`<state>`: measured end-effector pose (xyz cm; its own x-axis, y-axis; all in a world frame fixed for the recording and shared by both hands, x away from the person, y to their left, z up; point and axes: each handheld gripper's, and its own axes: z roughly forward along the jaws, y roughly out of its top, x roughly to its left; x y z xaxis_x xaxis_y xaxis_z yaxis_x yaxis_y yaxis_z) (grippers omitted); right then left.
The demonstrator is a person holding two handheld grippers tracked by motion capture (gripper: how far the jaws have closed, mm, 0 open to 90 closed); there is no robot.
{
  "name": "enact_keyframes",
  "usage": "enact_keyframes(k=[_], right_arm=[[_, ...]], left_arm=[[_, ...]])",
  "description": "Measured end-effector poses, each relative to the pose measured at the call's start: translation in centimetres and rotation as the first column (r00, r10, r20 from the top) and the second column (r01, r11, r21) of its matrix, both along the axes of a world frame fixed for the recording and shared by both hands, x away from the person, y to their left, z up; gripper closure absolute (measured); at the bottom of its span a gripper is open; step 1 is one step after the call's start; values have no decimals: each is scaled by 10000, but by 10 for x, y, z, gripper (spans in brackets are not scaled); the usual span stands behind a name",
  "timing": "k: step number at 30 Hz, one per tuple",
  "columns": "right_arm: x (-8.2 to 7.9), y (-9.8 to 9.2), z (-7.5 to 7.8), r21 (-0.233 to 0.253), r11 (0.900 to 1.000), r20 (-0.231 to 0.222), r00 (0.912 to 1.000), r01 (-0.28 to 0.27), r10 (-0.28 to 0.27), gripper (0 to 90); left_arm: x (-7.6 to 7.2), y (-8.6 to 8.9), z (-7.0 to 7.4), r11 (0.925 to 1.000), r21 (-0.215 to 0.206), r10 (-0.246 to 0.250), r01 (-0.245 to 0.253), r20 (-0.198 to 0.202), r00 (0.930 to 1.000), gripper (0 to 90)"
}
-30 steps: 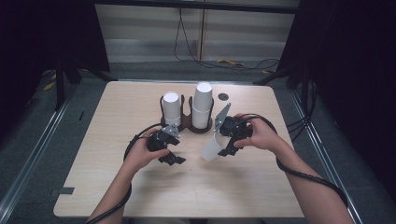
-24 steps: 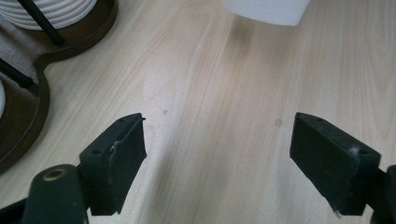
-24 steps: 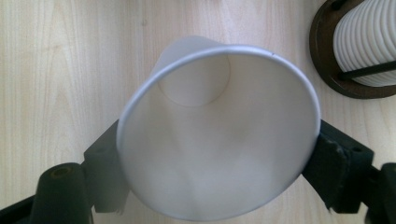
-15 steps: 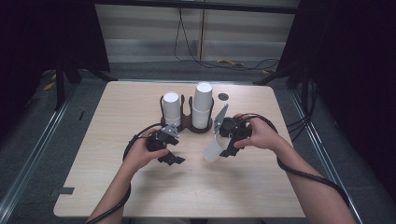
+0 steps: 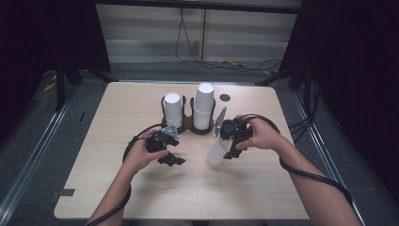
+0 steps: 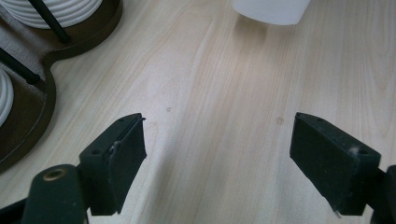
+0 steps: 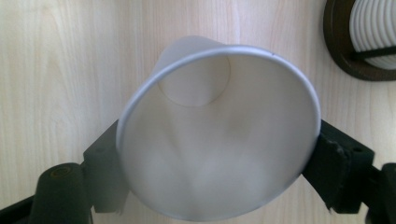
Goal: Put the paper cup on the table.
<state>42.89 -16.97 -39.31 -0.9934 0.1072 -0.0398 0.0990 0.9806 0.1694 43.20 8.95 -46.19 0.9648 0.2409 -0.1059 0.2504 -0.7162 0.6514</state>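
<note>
Between the earlier frames and this one, little had shifted: the right gripper (image 5: pixel 225 149) had carried its white paper cup (image 5: pixel 218 151) a touch lower and nearer the person, while the left gripper (image 5: pixel 173 154) stayed about where it was.

Nearest the person, both forearms came in from the bottom of the high view over the pale wooden table (image 5: pixel 141 197). The left hand (image 5: pixel 143 155) held its gripper low above the bare wood, jaws spread wide with nothing between them; in the left gripper view (image 6: pixel 217 154) only wood grain lay in the gap, and the cup's base (image 6: pixel 271 9) stood farther off at the top edge.

To the right, the right hand (image 5: pixel 259 136) held its gripper clamped on the cup. In the right gripper view (image 7: pixel 219 163) the two black jaws pressed the cup (image 7: pixel 219 135) from either side just below its rim, the open mouth facing the camera and the bottom pointing away toward the table. In the high view the cup was tilted, its lower end close to the tabletop; whether it touched the wood I could not tell.

Beyond the grippers stood a dark brown holder (image 5: pixel 188 128) with black upright rods, carrying two stacks of white cups upside down: a shorter stack (image 5: pixel 172 109) on the left and a taller stack (image 5: pixel 203 106) on the right. Farther still, a small dark disc (image 5: pixel 225 97) lay on the table near its far edge.
</note>
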Motion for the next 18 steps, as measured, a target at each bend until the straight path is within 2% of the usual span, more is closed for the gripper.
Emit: enact_keyframes(k=[2,4,10,18], right_arm=[[0,1,-1,-157,9997,50,9998,-187,187,193],[-1,2,-1,-406,9991,73,9999,-109,112,193],[-1,5,-2,-723,9969,158,9993,-323,335,192],[-2,10,-7,-1570,9856,338,9971,-626,687,189]], left_arm=[[0,0,0,10000,-3,-36,36,8,10000,181],[0,0,0,10000,-28,3,-3,0,10000,180],[0,0,0,10000,-18,-4,4,5,10000,181],[0,0,0,10000,11,-41,41,1,10000,180]])
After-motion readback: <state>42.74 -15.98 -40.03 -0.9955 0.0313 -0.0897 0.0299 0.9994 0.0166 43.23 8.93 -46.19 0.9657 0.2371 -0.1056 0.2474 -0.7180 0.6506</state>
